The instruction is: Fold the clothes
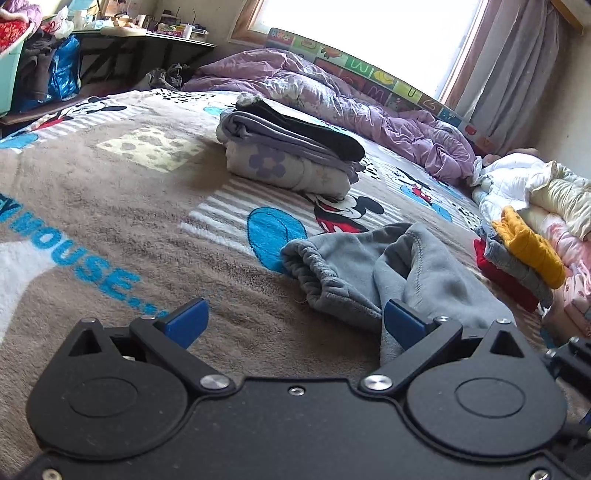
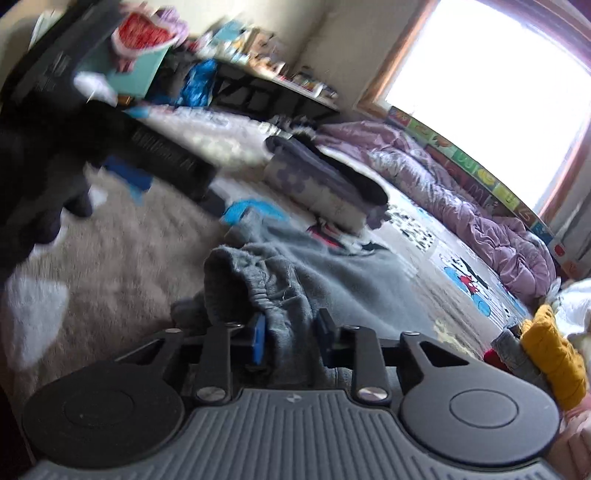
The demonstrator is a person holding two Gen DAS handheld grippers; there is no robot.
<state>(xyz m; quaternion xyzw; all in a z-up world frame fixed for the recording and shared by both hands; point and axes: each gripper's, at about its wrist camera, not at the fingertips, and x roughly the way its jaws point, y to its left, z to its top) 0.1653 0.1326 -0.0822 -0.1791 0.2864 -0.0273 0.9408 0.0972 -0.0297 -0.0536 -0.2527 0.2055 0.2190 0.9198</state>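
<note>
1. We see a brown cartoon-mouse blanket (image 1: 110, 192) covering the bed, printed with blue letters.
2. We note a crumpled purple quilt (image 1: 332, 96) along the far edge of the bed, below the bright window (image 1: 362, 33).
3. A colourful letter mat (image 1: 369, 74) stands upright between the quilt and the window.
4. A pale curtain (image 1: 517, 62) hangs at the right of the window.
5. We see a dark table (image 1: 147, 44) at the far left, loaded with small items too small to identify.
6. A blue plastic bag (image 1: 64, 70) sits just beside the table.
</note>
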